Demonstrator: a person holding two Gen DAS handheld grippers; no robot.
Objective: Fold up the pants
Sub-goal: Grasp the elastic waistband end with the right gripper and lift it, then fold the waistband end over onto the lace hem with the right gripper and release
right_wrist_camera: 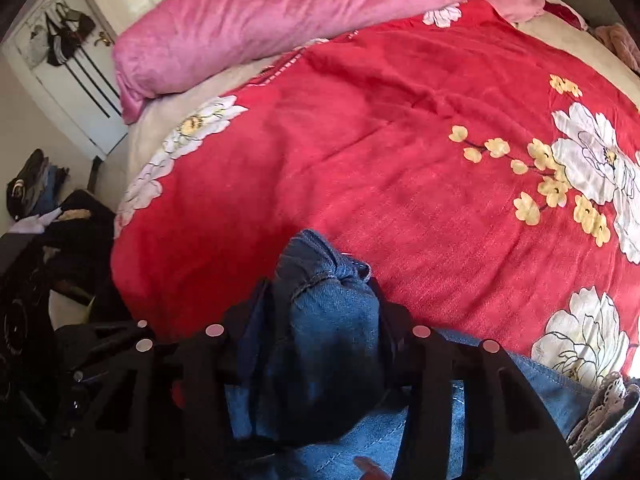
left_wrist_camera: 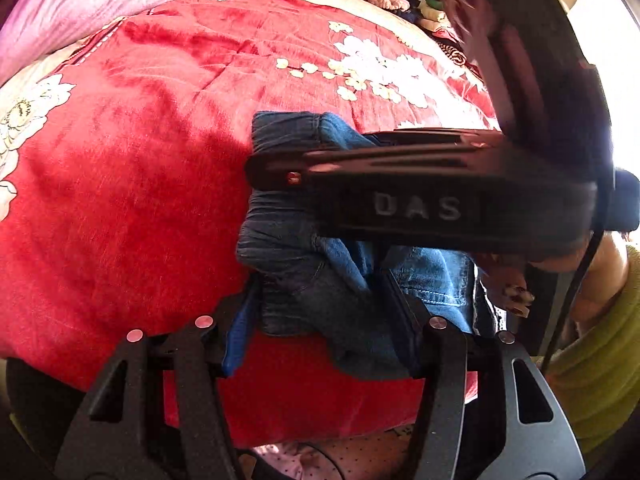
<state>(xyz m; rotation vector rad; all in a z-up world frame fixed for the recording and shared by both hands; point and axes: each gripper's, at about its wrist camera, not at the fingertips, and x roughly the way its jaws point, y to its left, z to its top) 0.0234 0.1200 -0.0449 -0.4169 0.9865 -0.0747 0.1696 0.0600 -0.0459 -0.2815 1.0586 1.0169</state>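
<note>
The blue denim pants point(left_wrist_camera: 288, 240) lie bunched near the front edge of a red floral blanket point(left_wrist_camera: 140, 180). My left gripper point(left_wrist_camera: 320, 320) is shut on a thick wad of the denim, with cloth filling the gap between its fingers. The black body of the right gripper point(left_wrist_camera: 400, 184) crosses just beyond it, over the same bundle. In the right wrist view, my right gripper point(right_wrist_camera: 324, 312) is shut on a folded lump of the pants point(right_wrist_camera: 320, 264), which bulges out past the fingertips. More denim point(right_wrist_camera: 540, 384) trails to the lower right.
The red blanket point(right_wrist_camera: 400, 140) covers a wide bed, with a pink quilt point(right_wrist_camera: 260, 20) rolled along its far side. Piles of clothes point(right_wrist_camera: 36, 192) sit on the floor at left, near a white door point(right_wrist_camera: 80, 80) hung with bags. An olive-green sleeve point(left_wrist_camera: 600, 360) is at right.
</note>
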